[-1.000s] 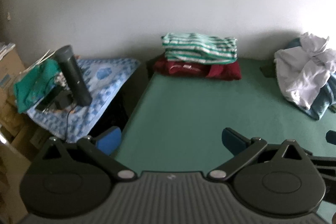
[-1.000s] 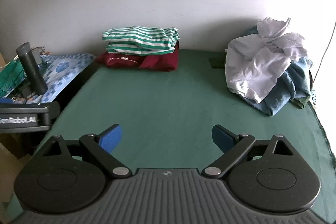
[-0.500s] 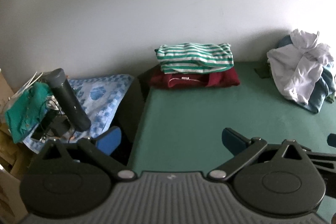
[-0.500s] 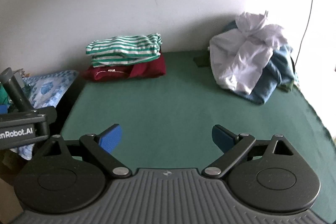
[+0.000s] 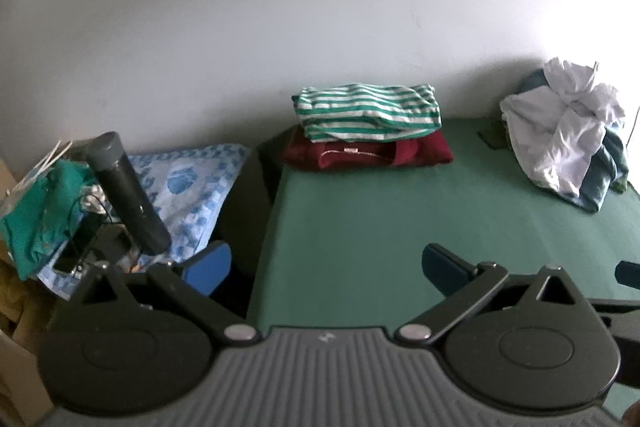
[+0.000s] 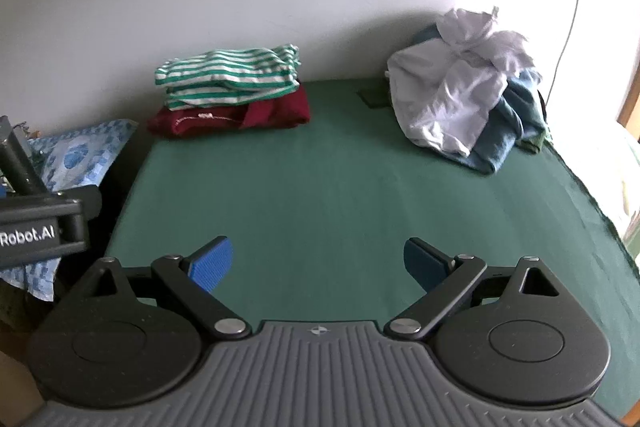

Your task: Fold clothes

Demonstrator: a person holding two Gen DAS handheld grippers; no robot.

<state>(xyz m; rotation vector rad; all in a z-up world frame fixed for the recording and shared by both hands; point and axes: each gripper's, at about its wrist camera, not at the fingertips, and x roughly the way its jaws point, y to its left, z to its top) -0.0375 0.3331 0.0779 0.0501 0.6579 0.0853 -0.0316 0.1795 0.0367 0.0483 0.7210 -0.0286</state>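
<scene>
A folded green-and-white striped shirt point(image 5: 368, 111) lies on a folded dark red garment point(image 5: 368, 151) at the back of the green table point(image 5: 400, 219); both also show in the right wrist view: striped shirt point(image 6: 228, 77), red garment point(image 6: 232, 115). A crumpled pile with a white garment point(image 6: 456, 87) over blue ones point(image 6: 504, 131) sits at the back right, also in the left wrist view point(image 5: 560, 131). My left gripper point(image 5: 326, 267) and right gripper point(image 6: 318, 263) are both open and empty, above the table's near part, far from the clothes.
Left of the table is a blue patterned cloth point(image 5: 192, 187) with a dark cylindrical bottle point(image 5: 128, 195), green fabric point(image 5: 40, 211) and cables. A wall stands behind. A cord point(image 6: 572, 7) hangs at the right. The left gripper's body point(image 6: 40, 227) shows at the right view's left edge.
Both grippers have pulled back and risen away from the clothes; the stacks look smaller and farther. Both stayed open and empty.
</scene>
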